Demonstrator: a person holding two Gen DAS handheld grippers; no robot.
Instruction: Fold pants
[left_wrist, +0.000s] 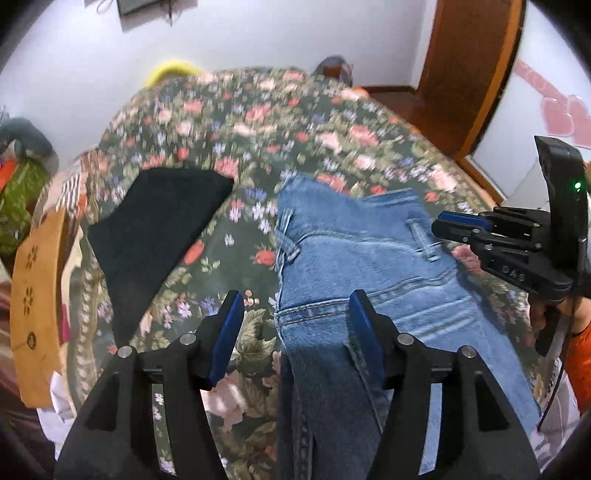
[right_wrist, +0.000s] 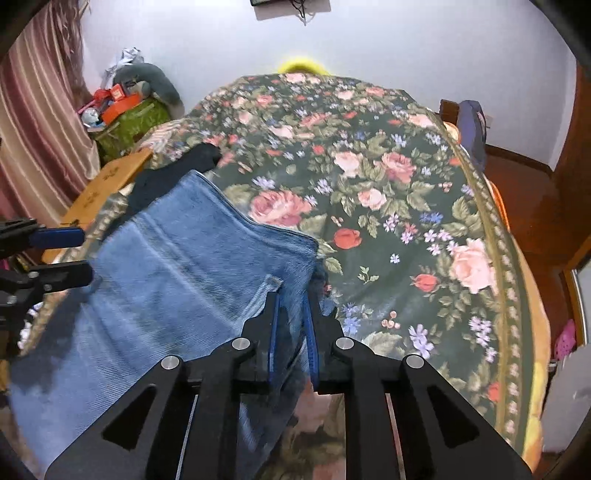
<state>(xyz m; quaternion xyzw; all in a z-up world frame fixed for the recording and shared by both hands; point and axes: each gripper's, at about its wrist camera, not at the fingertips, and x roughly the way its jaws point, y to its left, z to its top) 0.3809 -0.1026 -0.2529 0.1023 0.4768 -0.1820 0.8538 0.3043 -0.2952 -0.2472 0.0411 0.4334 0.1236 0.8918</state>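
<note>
On the bed (right_wrist: 424, 206), across its floral cover, lie the jeans (left_wrist: 354, 258), waist end toward the far side and legs running back under the cameras. Denim like this looks heavy and fairly stiff, soft enough to fold yet likely to sag and drag, so I'd judge the thick waistband and seamed edges the surest holds. The right hand-held gripper (right_wrist: 291, 314) is nearly closed, pinching the jeans' edge near a belt loop. The left hand-held gripper (left_wrist: 295, 314) is wide open above the denim's left edge, holding nothing. A black cloth (left_wrist: 155, 229) lies just to the left
</note>
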